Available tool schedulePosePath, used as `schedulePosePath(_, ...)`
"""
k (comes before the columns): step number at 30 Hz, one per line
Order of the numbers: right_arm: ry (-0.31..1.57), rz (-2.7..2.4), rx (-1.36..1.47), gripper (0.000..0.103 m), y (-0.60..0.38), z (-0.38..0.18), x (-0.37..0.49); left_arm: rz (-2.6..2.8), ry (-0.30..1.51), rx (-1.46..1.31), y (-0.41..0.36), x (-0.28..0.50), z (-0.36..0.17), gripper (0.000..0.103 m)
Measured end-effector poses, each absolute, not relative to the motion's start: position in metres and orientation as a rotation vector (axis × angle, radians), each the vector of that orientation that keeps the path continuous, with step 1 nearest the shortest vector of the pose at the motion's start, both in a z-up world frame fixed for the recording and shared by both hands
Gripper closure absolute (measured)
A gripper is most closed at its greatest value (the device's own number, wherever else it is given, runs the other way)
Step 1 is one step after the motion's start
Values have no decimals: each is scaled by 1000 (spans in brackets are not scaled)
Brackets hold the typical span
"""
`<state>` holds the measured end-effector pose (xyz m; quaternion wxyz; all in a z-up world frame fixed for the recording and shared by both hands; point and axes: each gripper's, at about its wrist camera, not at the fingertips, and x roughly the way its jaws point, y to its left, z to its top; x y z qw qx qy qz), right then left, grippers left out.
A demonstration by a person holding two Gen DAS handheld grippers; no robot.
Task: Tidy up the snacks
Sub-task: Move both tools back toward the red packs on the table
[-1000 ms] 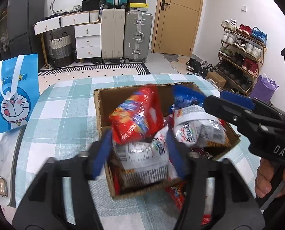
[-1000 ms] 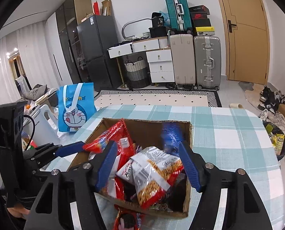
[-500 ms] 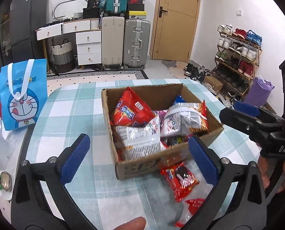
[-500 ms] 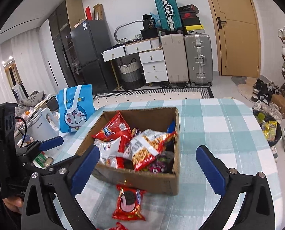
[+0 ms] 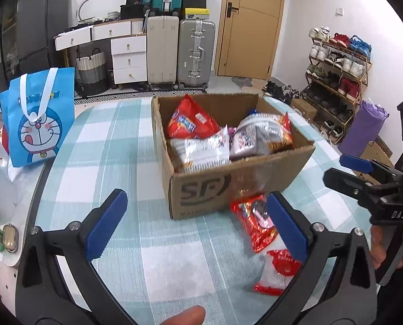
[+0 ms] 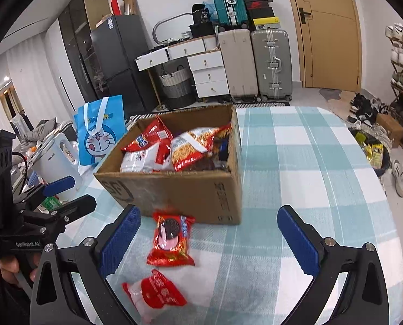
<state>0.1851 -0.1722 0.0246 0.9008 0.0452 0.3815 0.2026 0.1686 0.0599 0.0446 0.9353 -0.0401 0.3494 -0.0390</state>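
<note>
Brown corrugated cardboard box (image 6: 174,189): ahead of both tools on the teal-and-white checked tablecloth (image 6: 309,162), already filled with several crinkled foil bags, red and silver-orange. Judged mostly packed.

Red cookie packet with a dark sandwich biscuit printed on it (image 6: 171,241): flat on the cloth, just beyond the right gripper (image 6: 209,241), nearer its left finger. Not yet boxed.

Red-and-white plastic snack pouch (image 6: 152,295): nearest the tool, below the cookie packet, rumpled. Not yet boxed.

Left gripper (image 5: 196,224): jaws have just been opening, now spread wide, nothing between them. Right gripper: likewise spread and empty after opening.
</note>
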Motion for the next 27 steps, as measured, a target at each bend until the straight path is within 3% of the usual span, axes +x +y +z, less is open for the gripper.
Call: schedulePosePath(27, 900, 374, 127, 1, -195, -25, 140, -181, 860, -89, 24, 138, -19, 1)
